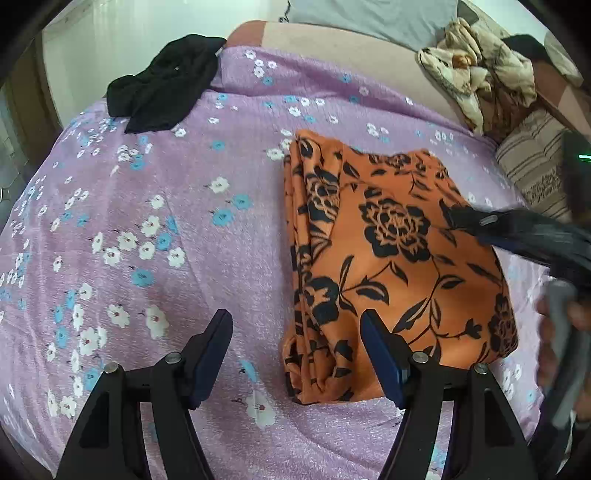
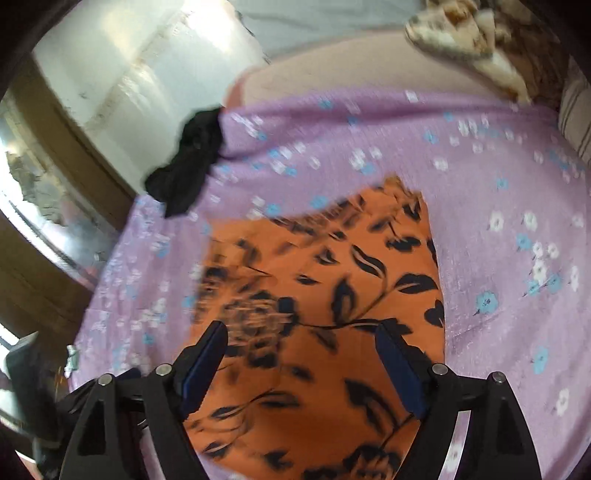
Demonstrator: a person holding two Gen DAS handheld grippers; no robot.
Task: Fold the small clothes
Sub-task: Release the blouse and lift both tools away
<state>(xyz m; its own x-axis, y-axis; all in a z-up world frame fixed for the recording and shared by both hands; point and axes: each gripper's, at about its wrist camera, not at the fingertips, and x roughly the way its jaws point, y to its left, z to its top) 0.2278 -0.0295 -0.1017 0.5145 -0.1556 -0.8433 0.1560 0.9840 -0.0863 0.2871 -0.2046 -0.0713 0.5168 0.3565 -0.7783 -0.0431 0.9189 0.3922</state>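
Note:
A folded orange garment with black flowers lies on the purple flowered bedsheet. My left gripper is open and empty, just above the sheet at the garment's near left edge. My right gripper shows in the left wrist view coming in from the right over the garment, blurred. In the right wrist view the right gripper is open over the orange garment, holding nothing. A crumpled black garment lies at the far left edge of the bed; it also shows in the right wrist view.
A beige patterned cloth pile sits at the far right, with a striped cushion beside it. A grey pillow lies at the head. The bed's left edge drops to the floor.

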